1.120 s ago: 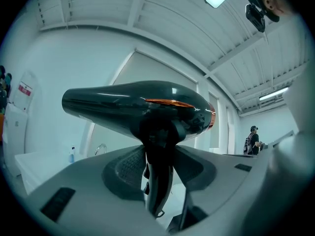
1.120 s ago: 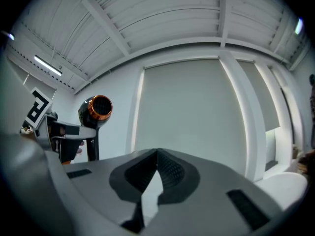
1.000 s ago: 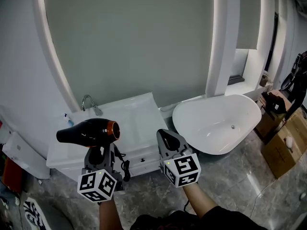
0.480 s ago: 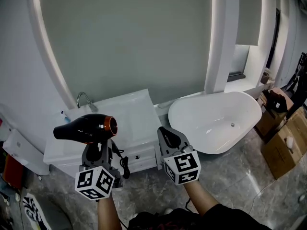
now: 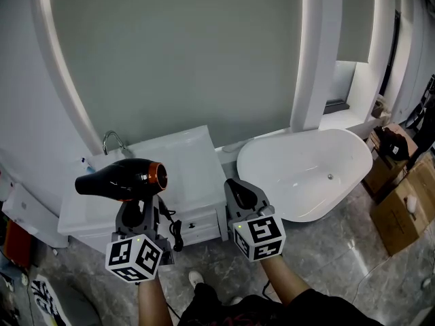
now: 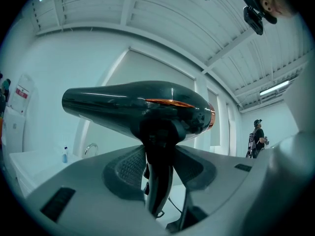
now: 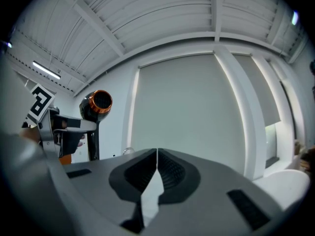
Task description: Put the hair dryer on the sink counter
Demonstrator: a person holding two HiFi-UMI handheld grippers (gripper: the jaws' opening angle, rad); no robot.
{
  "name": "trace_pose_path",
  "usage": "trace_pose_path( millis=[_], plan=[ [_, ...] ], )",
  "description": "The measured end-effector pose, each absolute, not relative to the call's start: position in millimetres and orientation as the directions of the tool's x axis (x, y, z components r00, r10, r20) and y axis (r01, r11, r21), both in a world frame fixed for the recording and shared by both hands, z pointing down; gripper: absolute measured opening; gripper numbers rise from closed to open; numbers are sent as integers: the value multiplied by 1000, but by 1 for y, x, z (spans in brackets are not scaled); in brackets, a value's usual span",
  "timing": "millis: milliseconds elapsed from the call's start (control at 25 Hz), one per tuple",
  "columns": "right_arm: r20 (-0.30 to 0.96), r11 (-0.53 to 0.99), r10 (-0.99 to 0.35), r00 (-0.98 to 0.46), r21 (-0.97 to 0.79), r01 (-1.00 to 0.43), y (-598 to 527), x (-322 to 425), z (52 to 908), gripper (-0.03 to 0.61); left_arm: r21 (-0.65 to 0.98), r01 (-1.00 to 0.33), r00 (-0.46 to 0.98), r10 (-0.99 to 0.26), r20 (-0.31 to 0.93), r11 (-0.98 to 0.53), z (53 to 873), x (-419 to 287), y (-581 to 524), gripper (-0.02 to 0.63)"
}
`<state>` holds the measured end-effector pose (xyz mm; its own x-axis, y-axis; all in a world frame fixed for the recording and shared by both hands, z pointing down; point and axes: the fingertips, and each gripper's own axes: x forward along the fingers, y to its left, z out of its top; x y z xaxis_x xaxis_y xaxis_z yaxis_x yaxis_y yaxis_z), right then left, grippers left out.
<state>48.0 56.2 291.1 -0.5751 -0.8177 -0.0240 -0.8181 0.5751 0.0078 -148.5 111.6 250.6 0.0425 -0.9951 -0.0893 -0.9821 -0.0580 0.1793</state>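
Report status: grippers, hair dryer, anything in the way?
Left gripper shut on hair dryer; right gripper shut, empty. Hair dryer in air, not yet on sink counter. No obstacle seen.

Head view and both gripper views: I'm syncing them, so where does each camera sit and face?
Head view: on head, down at sink counter; left hand-held gripper, right hand-held gripper, forearms show.
Left gripper view: on that gripper, upward along jaws shut on the hair dryer.
Right gripper view: along its shut, empty jaws toward the wall.
Shared: hair dryer.
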Motion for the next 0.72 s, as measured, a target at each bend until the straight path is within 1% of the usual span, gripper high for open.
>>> trace_pose_path(
  millis=[360,720],
  plan=[
    [-5,549,-836,-549,0,-836,-7,27,304,21,194,-977,78,-994,-74,-91,261,-168,46,173],
    [-11,496,-869,-495,-8,-869,-74,-9,302,21,206,-964,159,-985,-70,-170,261,-196,-27,173]
  ],
)
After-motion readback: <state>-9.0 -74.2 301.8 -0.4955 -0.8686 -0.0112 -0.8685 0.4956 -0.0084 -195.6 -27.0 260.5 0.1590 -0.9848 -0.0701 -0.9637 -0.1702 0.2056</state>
